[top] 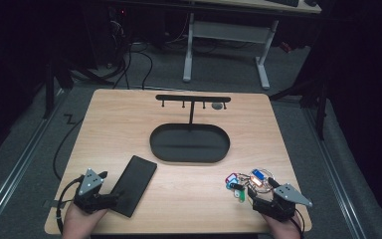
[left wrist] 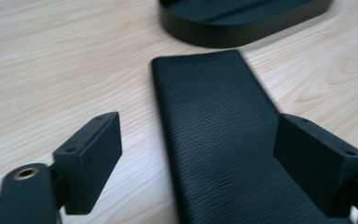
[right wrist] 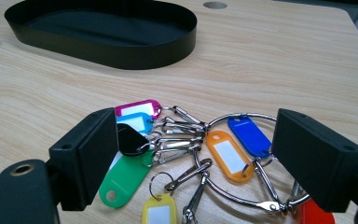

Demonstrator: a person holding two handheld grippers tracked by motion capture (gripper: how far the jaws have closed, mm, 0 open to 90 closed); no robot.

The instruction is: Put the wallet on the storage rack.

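A black textured wallet lies flat on the wooden table at the near left. My left gripper stands open at its near end; in the left gripper view the wallet runs between the wide jaws of that gripper, which do not press on it. At the near right lies a metal key ring with several coloured tags. My right gripper is open just behind it. In the right gripper view the key ring and its tags rest on the table between the spread jaws of that gripper.
A black oval tray sits mid-table, with a black T-shaped hanger stand rising from its far side. A small grey disc is set in the tabletop behind it. Beyond the table are a desk frame and cables on the floor.
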